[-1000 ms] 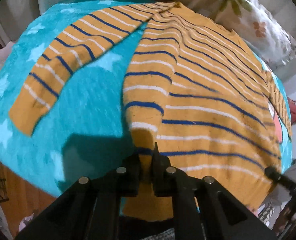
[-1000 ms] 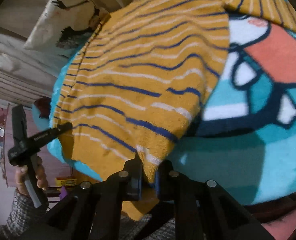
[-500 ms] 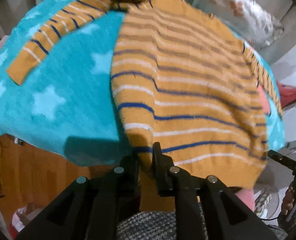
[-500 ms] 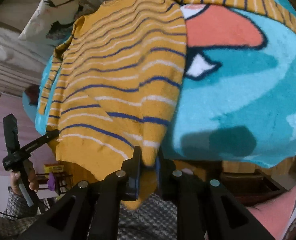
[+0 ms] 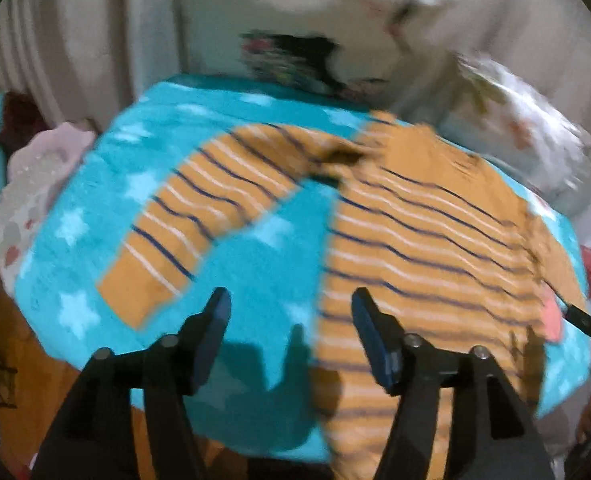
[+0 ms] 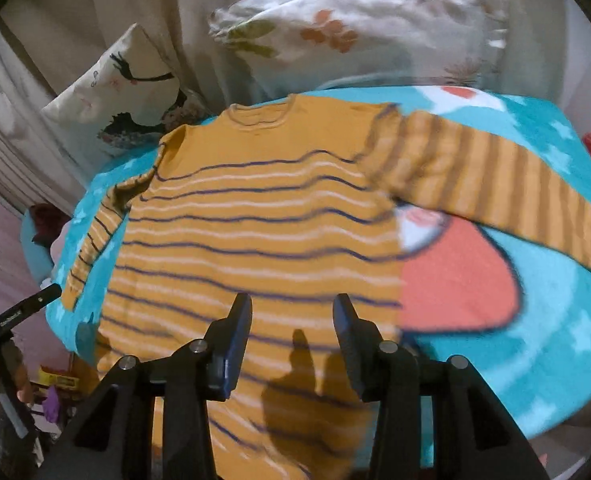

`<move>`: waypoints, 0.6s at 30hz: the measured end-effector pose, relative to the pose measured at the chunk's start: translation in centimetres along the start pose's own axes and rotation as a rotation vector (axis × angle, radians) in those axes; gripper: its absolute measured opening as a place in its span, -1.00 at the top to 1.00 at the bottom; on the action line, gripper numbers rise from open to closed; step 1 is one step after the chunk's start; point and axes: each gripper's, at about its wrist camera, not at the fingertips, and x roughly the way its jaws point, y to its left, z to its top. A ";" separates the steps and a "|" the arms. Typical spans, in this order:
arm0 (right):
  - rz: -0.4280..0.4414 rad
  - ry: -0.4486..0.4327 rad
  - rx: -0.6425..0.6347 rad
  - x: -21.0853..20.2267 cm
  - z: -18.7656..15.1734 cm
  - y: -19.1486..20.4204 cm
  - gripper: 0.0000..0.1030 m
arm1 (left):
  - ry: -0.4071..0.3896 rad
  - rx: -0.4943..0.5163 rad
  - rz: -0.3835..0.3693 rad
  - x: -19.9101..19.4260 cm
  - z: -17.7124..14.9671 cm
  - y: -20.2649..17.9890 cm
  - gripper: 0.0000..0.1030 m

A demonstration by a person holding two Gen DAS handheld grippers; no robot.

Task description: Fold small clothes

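An orange sweater with blue and white stripes (image 6: 255, 216) lies spread flat on a turquoise star-patterned blanket (image 6: 555, 340), both sleeves out to the sides. It also shows in the left wrist view (image 5: 427, 248), with one sleeve (image 5: 199, 216) stretched to the left. My left gripper (image 5: 289, 300) is open and empty above the sweater's lower left edge. My right gripper (image 6: 291, 306) is open and empty above the lower middle of the sweater. The hem hangs over the blanket's near edge.
Patterned pillows (image 6: 359, 28) and a cushion (image 6: 127, 88) lie behind the blanket against a pale curtain. A pink cloth (image 5: 35, 172) lies at the left. The blanket's front edge drops off to an orange floor (image 5: 11, 360).
Both grippers were shut on the sweater's hem and pulling it toward the near edge. Now both have opened, let go and lifted back, and the sweater lies flat.
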 end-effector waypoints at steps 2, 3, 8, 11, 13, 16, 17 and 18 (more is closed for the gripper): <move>0.023 0.008 -0.012 1.1 0.7 1.5 0.11 | 0.001 -0.055 0.056 1.6 1.1 3.4 -0.30; 0.027 0.010 -0.026 1.8 1.0 2.6 0.11 | 0.010 -0.085 0.074 2.3 1.5 5.3 -0.30; 0.022 0.050 -0.045 4.3 1.7 6.0 0.11 | 0.084 -0.265 0.058 6.4 1.7 13.6 -0.33; -0.001 0.079 -0.042 5.8 2.1 7.3 0.11 | 0.120 -0.231 0.042 8.5 1.9 14.5 -0.33; -0.015 0.089 -0.032 6.5 2.5 8.2 0.11 | 0.125 -0.168 0.049 9.2 2.2 13.6 -0.28; -0.047 0.088 -0.029 7.2 3.0 9.5 0.11 | 0.151 -0.088 0.028 9.3 3.2 13.3 0.77; -0.058 0.086 -0.028 7.4 3.2 9.9 0.11 | 0.169 -0.102 -0.004 9.3 3.7 13.9 0.77; -0.066 0.083 -0.026 7.6 3.4 10.2 0.11 | 0.170 -0.128 -0.018 9.0 4.3 15.0 0.78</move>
